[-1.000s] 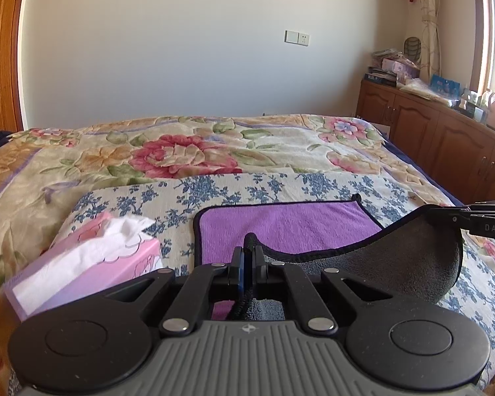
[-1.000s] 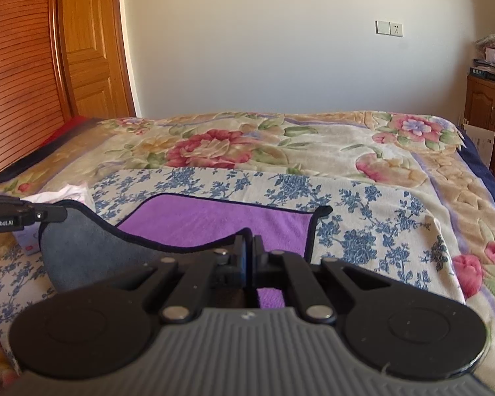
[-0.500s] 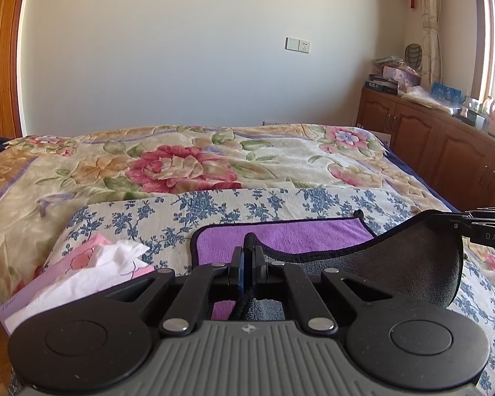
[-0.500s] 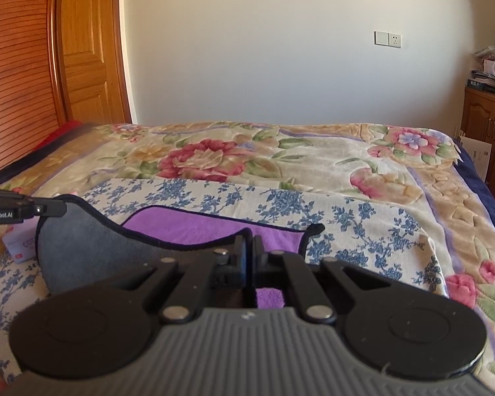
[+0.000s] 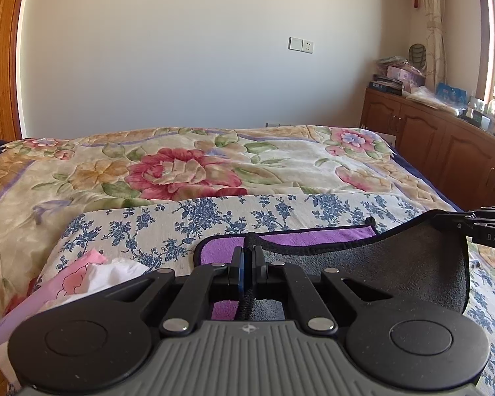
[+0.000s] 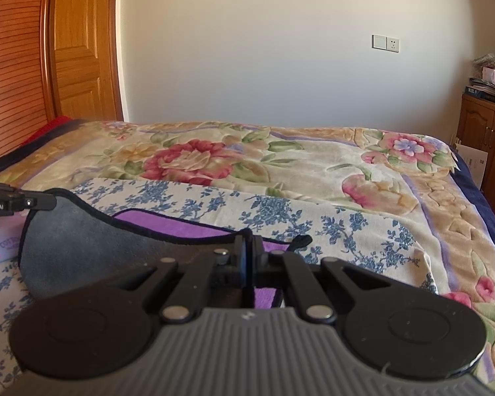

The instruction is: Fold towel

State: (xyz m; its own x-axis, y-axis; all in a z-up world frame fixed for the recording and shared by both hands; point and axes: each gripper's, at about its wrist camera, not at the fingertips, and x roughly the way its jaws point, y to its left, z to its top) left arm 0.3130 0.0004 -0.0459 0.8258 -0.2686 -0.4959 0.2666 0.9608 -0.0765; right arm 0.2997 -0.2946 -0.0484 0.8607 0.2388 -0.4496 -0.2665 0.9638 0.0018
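Note:
The towel is purple (image 5: pixel 300 239) on one face and grey (image 5: pixel 409 274) on the other, with a black hem. It lies on a blue-flowered cloth (image 5: pixel 168 221) on the bed. My left gripper (image 5: pixel 247 250) is shut on one near corner of the towel. My right gripper (image 6: pixel 247 247) is shut on the other near corner. Both hold the near edge lifted and carried over the far part, so the grey face (image 6: pixel 82 247) hangs between them and the purple face (image 6: pixel 168 224) shows beyond. The right gripper's tip shows in the left wrist view (image 5: pixel 478 224).
A pink tissue pack (image 5: pixel 66 287) lies left of the towel on the blue-flowered cloth. The floral bedspread (image 6: pixel 280 165) stretches beyond. Wooden cabinets (image 5: pixel 445 151) with clutter stand on the right. A wooden door (image 6: pixel 79 52) stands at the left.
Both grippers have carried the towel's near edge forward toward the far edge, so less purple shows. Both views have tilted up, and the tissue pack has slid lower in the left view.

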